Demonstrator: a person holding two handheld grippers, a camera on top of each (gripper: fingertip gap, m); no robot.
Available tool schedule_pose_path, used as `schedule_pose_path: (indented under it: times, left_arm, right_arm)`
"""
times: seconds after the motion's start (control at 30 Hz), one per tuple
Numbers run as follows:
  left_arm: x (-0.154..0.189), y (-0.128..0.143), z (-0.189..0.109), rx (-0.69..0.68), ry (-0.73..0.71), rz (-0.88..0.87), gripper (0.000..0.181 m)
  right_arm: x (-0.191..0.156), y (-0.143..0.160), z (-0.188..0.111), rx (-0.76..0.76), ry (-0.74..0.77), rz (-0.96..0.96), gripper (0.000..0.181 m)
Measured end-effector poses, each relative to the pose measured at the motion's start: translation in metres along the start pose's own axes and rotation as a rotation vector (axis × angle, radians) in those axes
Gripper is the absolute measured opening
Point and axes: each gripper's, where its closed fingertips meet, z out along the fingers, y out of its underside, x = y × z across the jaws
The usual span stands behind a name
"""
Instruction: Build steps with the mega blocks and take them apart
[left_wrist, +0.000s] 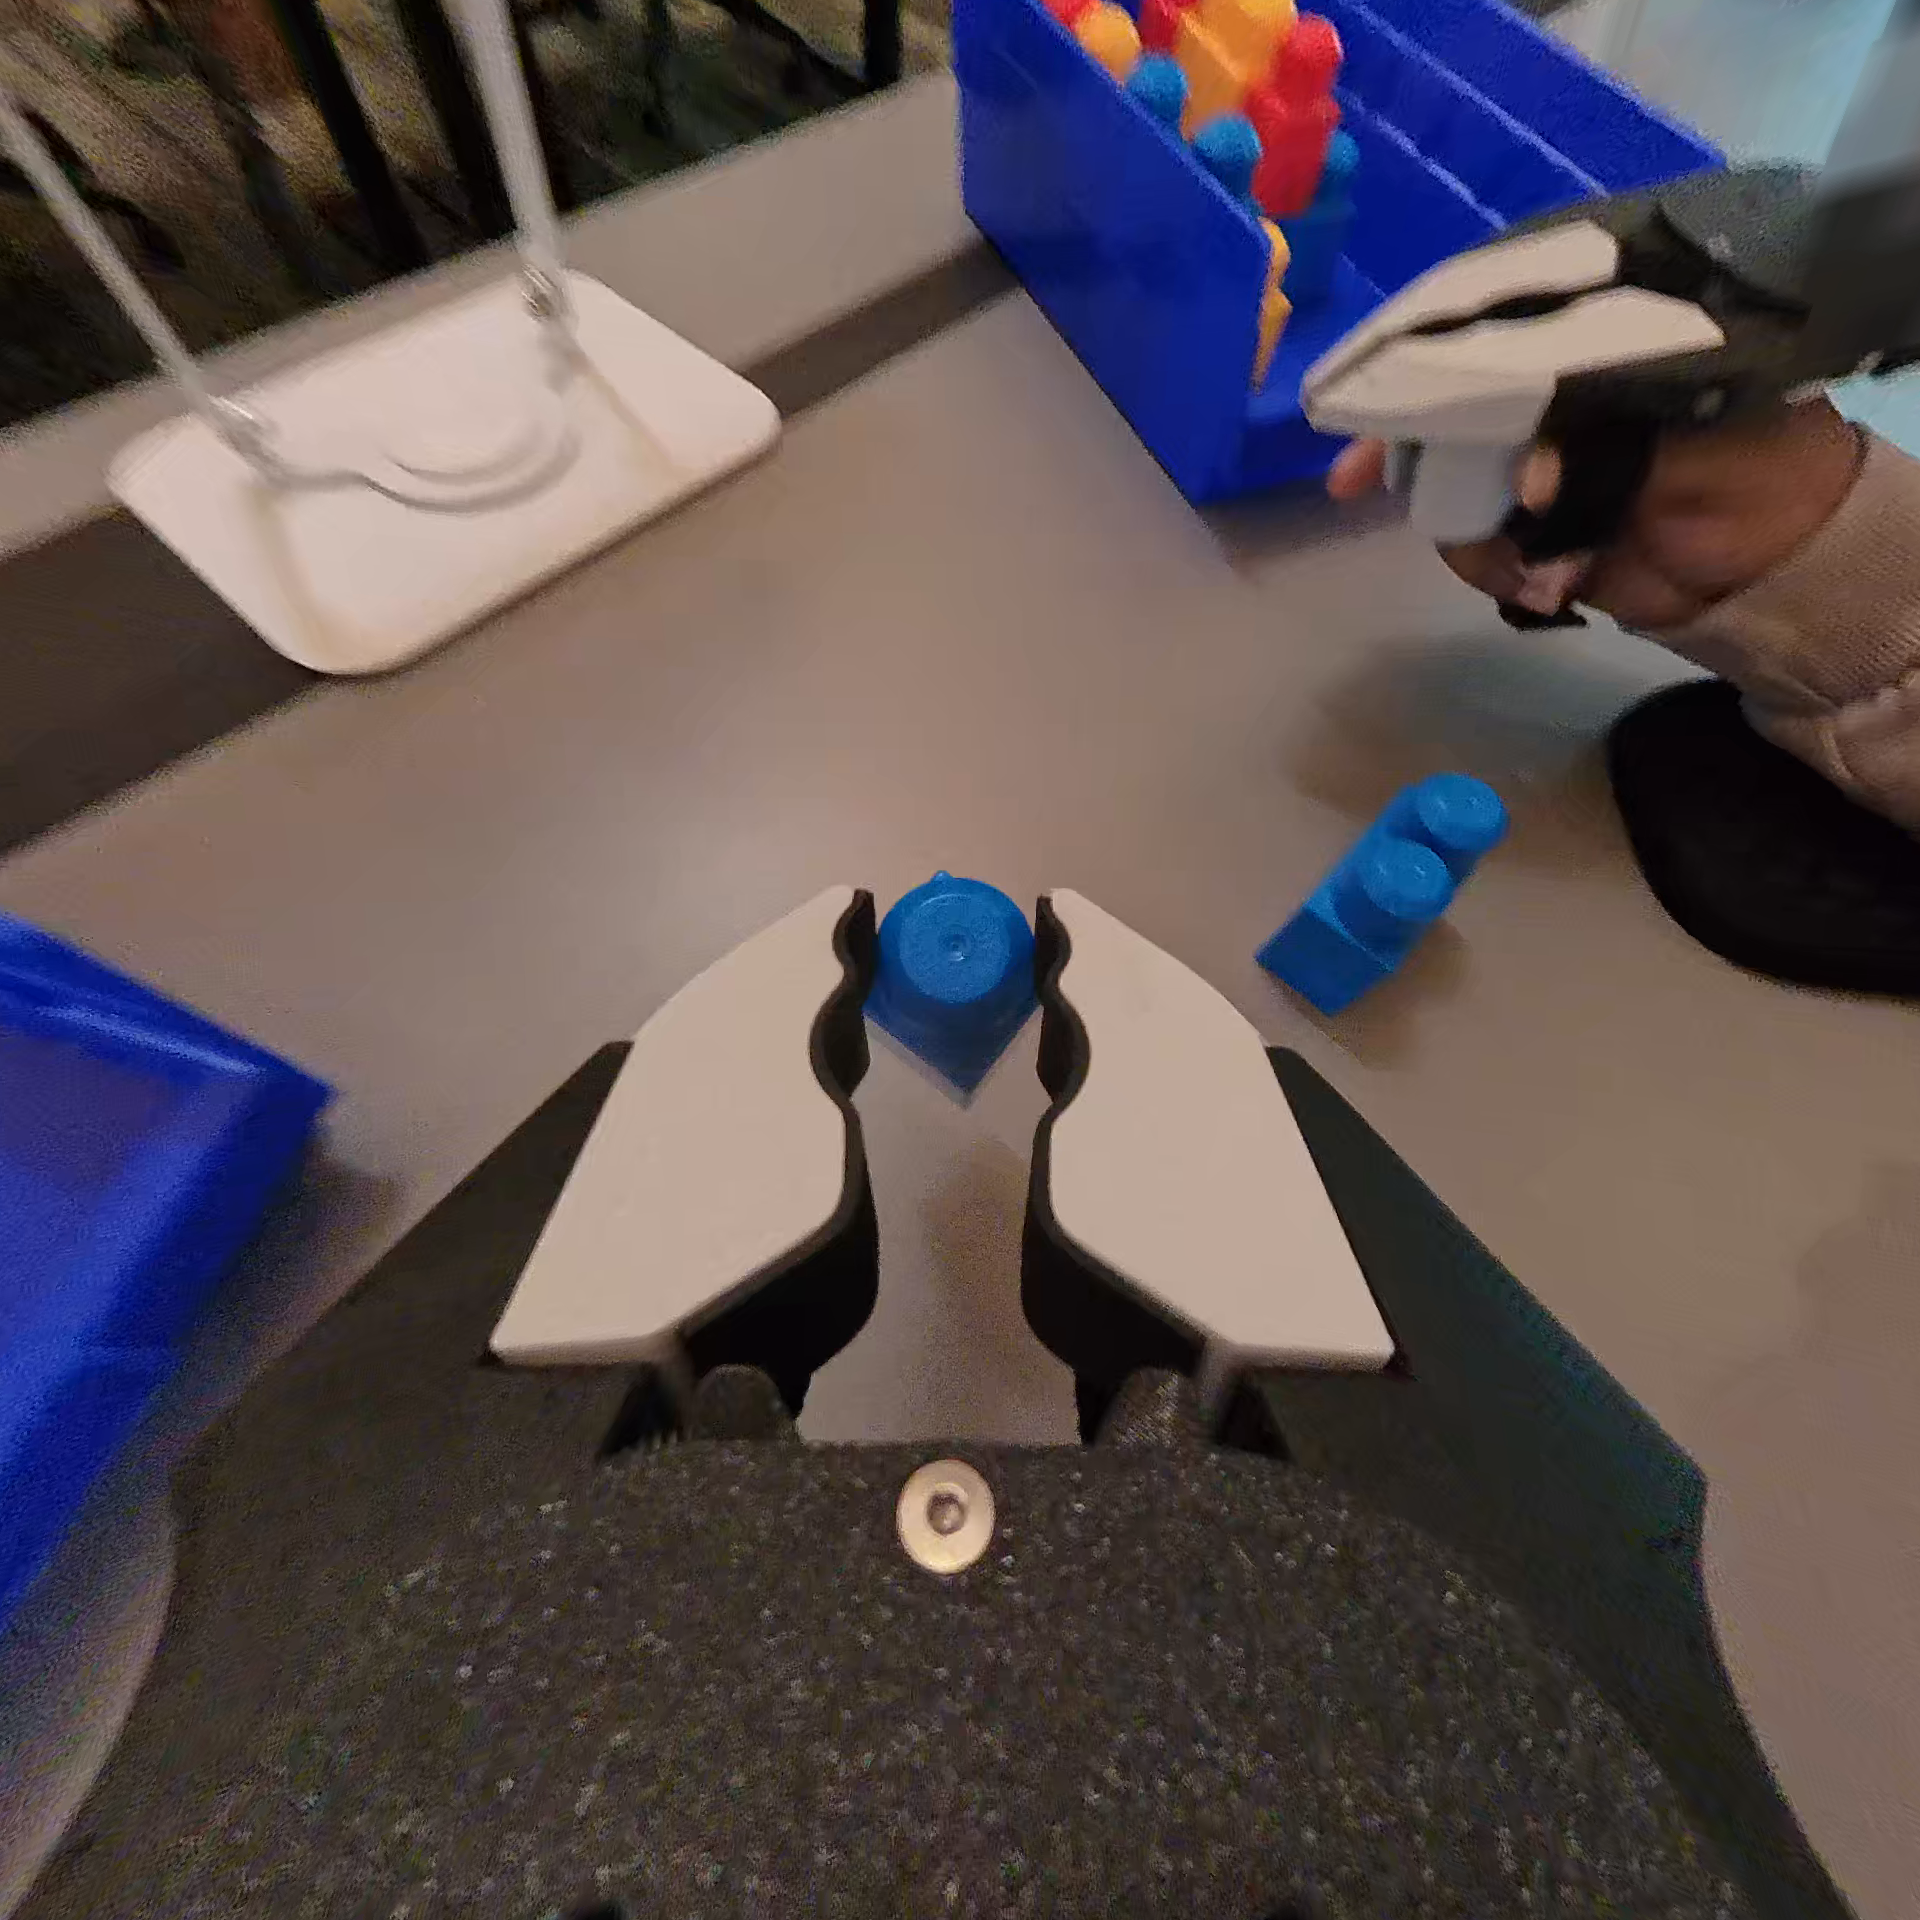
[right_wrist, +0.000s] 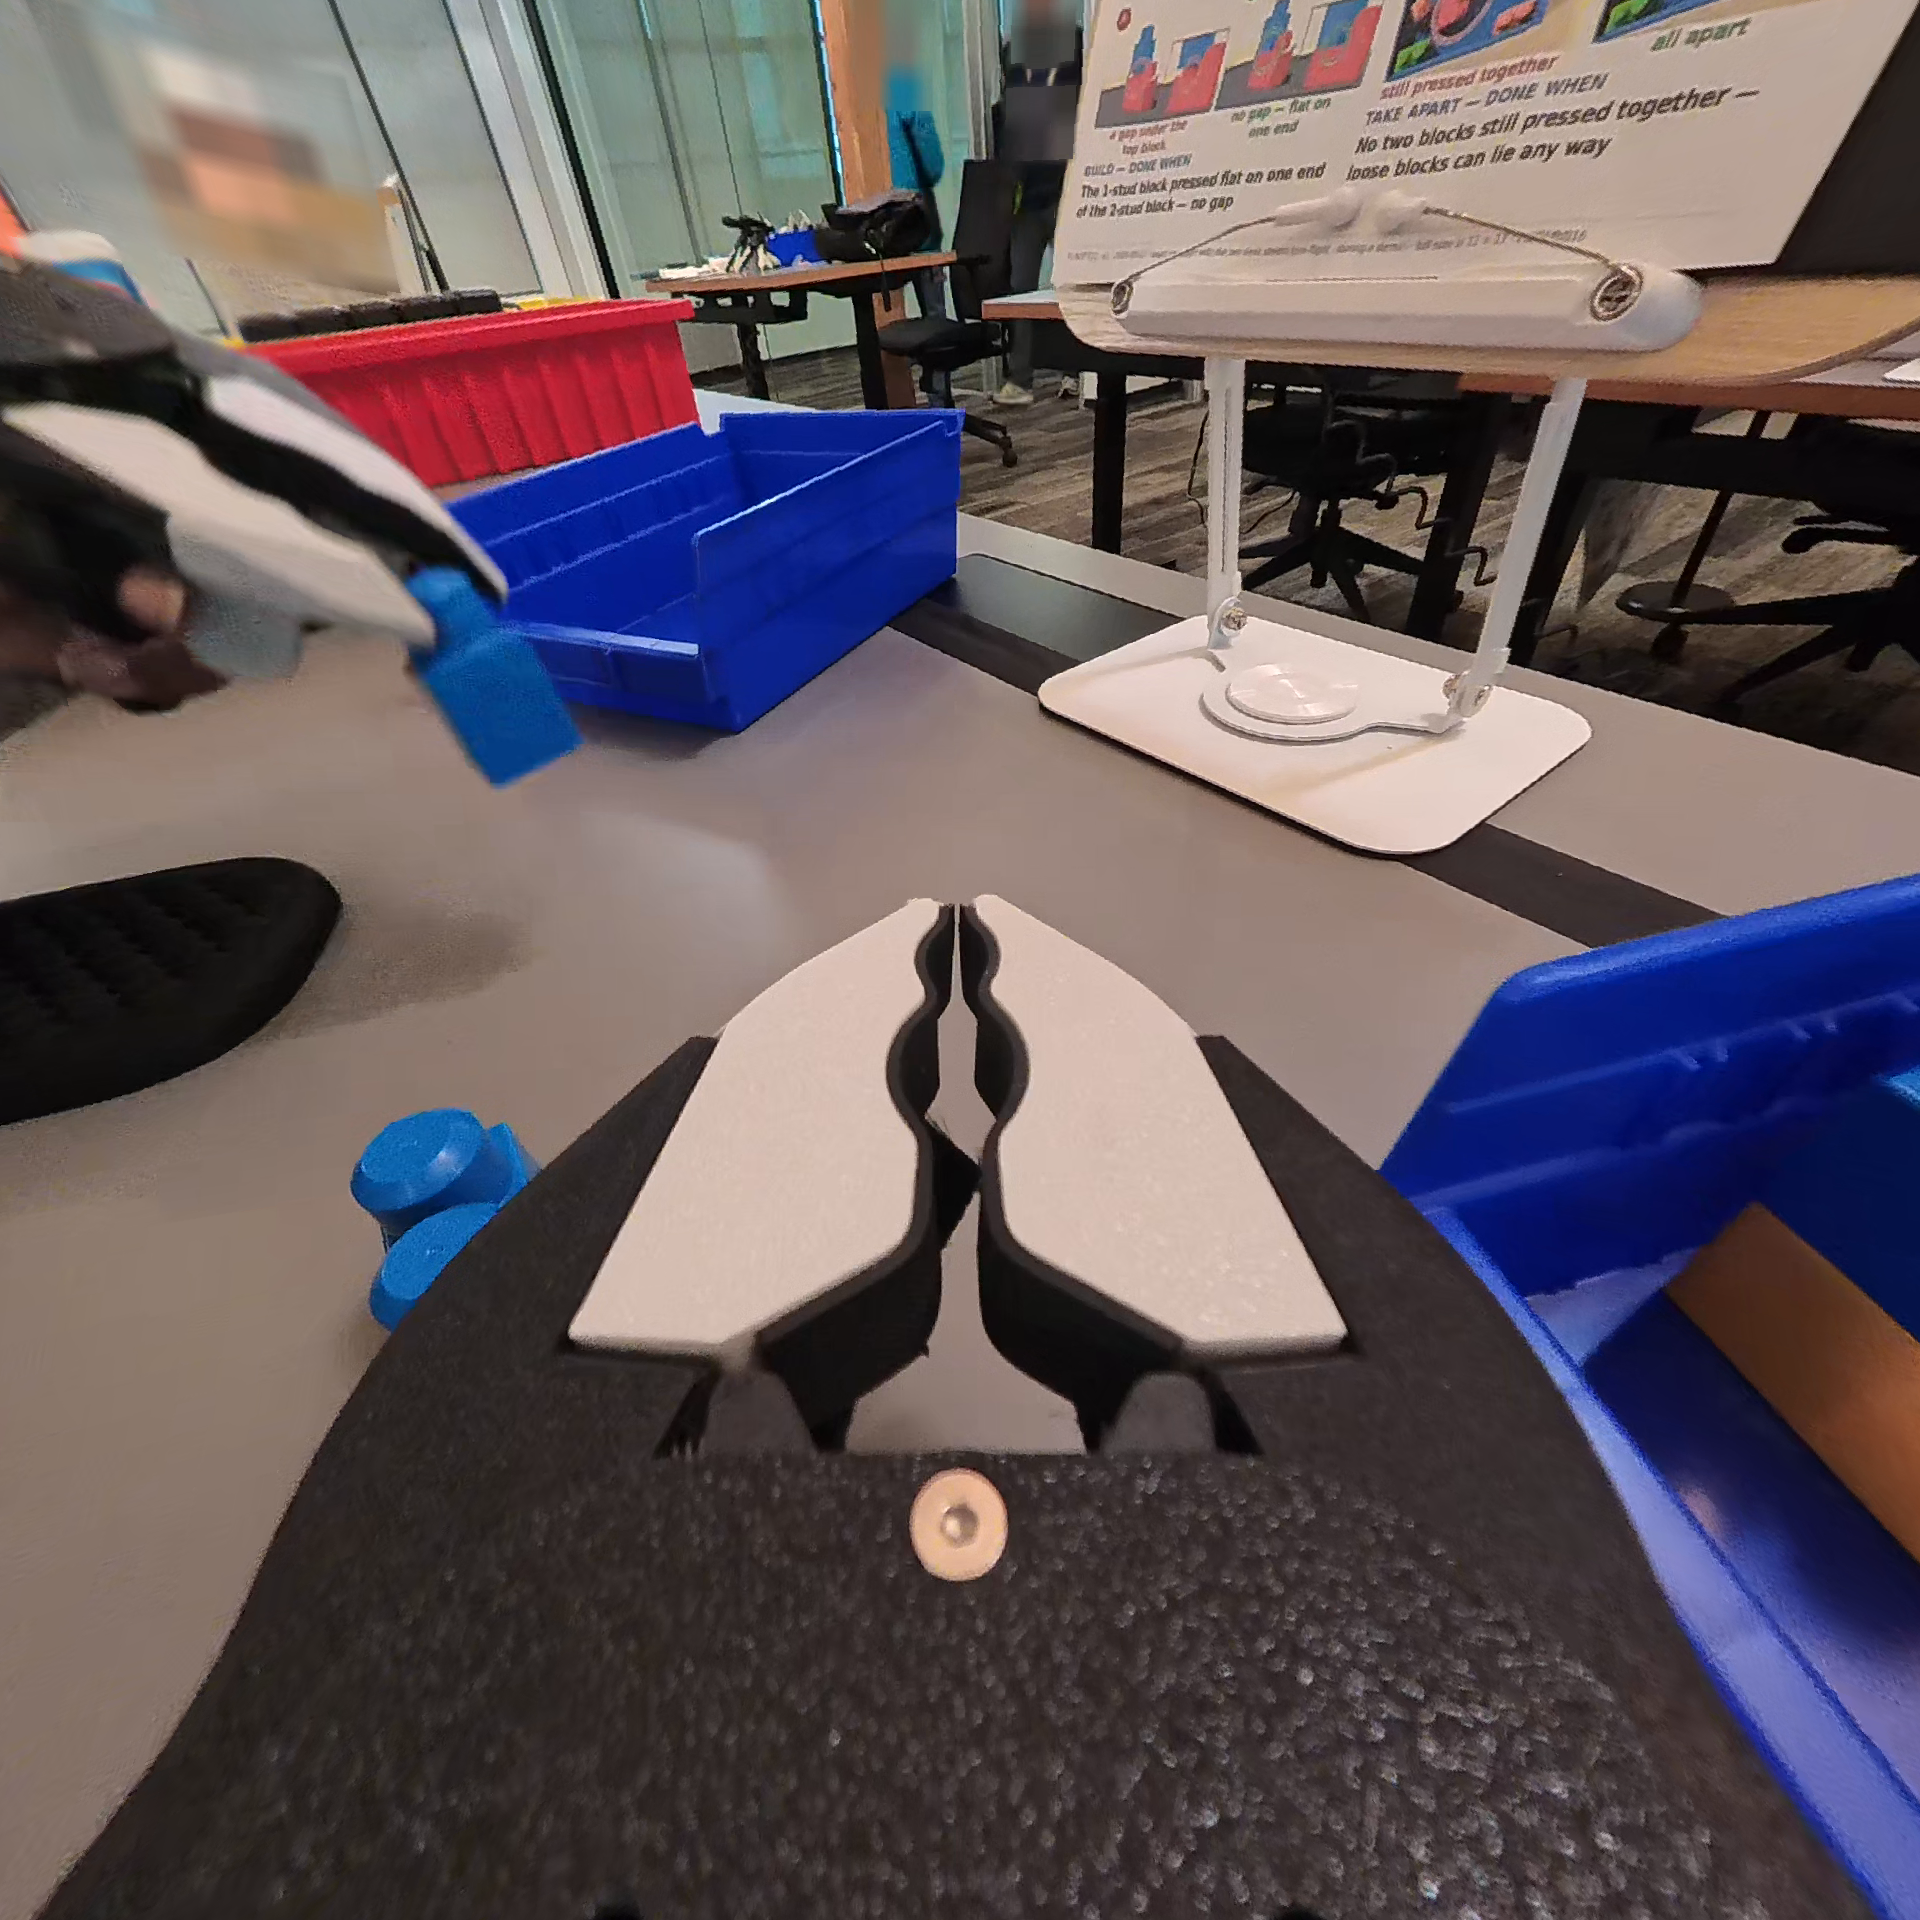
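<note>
My left gripper (left_wrist: 951, 925) is shut on a blue one-stud block (left_wrist: 951, 966) by its stud and holds it above the grey table. The right wrist view shows this gripper (right_wrist: 457, 597) at the left with the block (right_wrist: 488, 686) hanging from its tips. A blue two-stud block (left_wrist: 1371, 894) lies on its side on the table to the right; it also shows in the right wrist view (right_wrist: 436, 1195), partly hidden by my right gripper's body. My right gripper (right_wrist: 956, 914) is shut and empty; in the left wrist view it hovers (left_wrist: 1330, 384) near the bin of blocks.
A blue bin (left_wrist: 1091, 208) at the back right holds red, orange and blue blocks. An empty blue bin (right_wrist: 727, 551) and a red bin (right_wrist: 499, 364) stand at the left. A white stand (right_wrist: 1320, 727) holds an instruction sheet. A black pad (right_wrist: 145, 966) lies near the front. The left gripper's tips are roughly 20 cm from the right gripper's.
</note>
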Motion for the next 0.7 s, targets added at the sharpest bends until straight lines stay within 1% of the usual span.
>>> schedule_pose_path:
  times: [0.07,0.17,0.23,0.27,0.33,0.4,0.43,0.5,0.53,0.6,0.7]
  left_arm:
    - [0.016,0.019,0.015,-0.04,0.051,-0.019,0.029]
    - [0.024,0.043,0.035,-0.094,0.088,-0.026,0.029]
    - [0.024,0.054,0.046,-0.119,0.088,0.001,0.029]
    - [0.025,0.055,0.05,-0.106,0.085,0.028,0.029]
    - [0.027,0.054,0.054,-0.08,0.089,0.044,0.03]
    - [0.029,0.056,0.057,-0.077,0.094,0.062,0.039]
    - [0.03,0.055,0.058,-0.062,0.099,0.071,0.041]
    - [0.034,0.052,0.057,-0.022,0.119,0.078,0.045]
    - [0.033,0.048,0.055,0.008,0.118,0.082,0.045]
    - [0.031,0.037,0.048,0.079,0.105,0.093,0.046]
    - [0.029,0.02,0.036,0.194,0.103,0.095,0.045]
  right_arm:
    - [0.0,0.0,0.0,-0.001,0.003,-0.008,0.0]
    - [-0.001,-0.001,0.0,0.002,-0.004,-0.004,0.0]
    - [-0.003,0.001,0.001,-0.003,-0.011,-0.007,0.0]
    - [-0.004,0.001,0.001,-0.005,-0.017,-0.012,0.0]
    - [-0.008,-0.002,0.001,-0.002,-0.028,-0.028,0.0]
    - [-0.013,-0.003,0.001,-0.002,-0.044,-0.051,0.001]
    - [-0.017,-0.004,0.001,-0.01,-0.057,-0.063,0.002]
    - [-0.027,-0.005,0.0,-0.033,-0.111,-0.09,0.008]
    - [-0.036,-0.004,-0.002,-0.056,-0.161,-0.114,0.011]
    - [-0.055,0.002,-0.007,-0.155,-0.273,-0.183,0.02]
    - [-0.083,0.023,-0.02,-0.377,-0.417,-0.295,0.035]
